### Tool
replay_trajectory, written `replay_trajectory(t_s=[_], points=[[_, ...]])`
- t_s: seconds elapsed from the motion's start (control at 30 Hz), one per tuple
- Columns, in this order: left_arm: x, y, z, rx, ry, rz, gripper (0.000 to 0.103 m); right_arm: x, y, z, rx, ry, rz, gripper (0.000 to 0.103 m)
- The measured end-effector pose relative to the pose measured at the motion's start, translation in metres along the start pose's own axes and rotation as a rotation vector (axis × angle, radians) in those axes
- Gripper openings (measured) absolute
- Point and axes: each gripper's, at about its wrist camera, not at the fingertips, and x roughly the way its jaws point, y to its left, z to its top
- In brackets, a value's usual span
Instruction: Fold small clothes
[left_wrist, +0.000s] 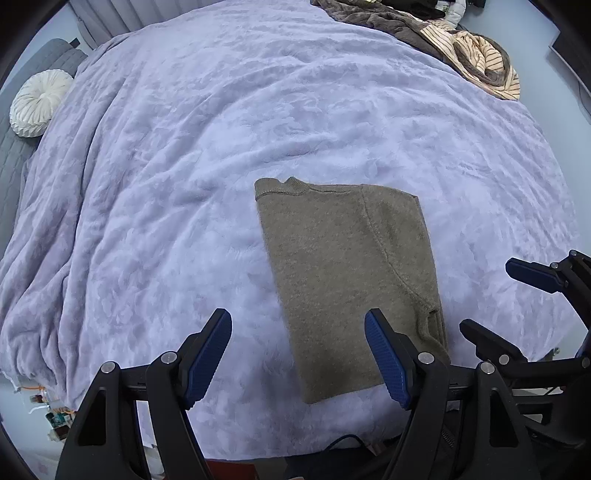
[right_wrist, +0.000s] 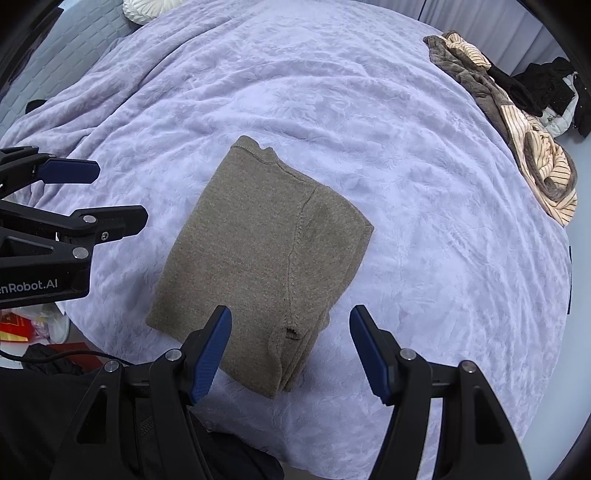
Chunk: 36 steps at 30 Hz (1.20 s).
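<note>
Currently lying flat and folded into a neat rectangle on the lavender blanket (left_wrist: 221, 147) of the bed: one small olive-brown knitted sweater (left_wrist: 343, 280), filling the lower middle of the left wrist view and the centre of the right wrist view (right_wrist: 258, 251). Neckline edge toward the top of both frames, a sleeve seam running down its right half, folded layers visible at its lower right edge.

Left gripper (left_wrist: 298, 363) at the bottom of its own frame, pointing down, blue pads well apart, nothing clamped; right pad over the sweater's lower edge, left pad over bare blanket. Contact with the cloth not tellable. Same gripper visible at the left edge of the right wrist view (right_wrist: 85, 192).

Right gripper (right_wrist: 290, 354) at the bottom of its own frame, likewise spread and empty, left pad over the sweater's near corner, right pad over blanket. Seen also at the right edge of the left wrist view (left_wrist: 517, 299).

Heaped at the upper right of both frames: a pile of unfolded clothes (left_wrist: 476, 55), brown plush and cream striped fabric. Round white pleated cushion (left_wrist: 40, 103) at the upper left of the left wrist view.
</note>
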Motion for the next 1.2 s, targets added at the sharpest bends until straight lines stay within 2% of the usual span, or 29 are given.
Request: replay_trajectory(t_s=[0.73, 1.2], points=[[-0.0007, -0.0041, 0.0041, 0.020, -0.013, -0.018, 0.075, -0.0021, -0.0040, 0.0008, 0.013, -0.001, -0.016, 0.070], [-0.0063, -0.0060, 0.0039, 0.019, -0.033, 0.009, 0.075, -0.0017, -0.0018, -0.0004, 0.009, -0.002, -0.012, 0.070]])
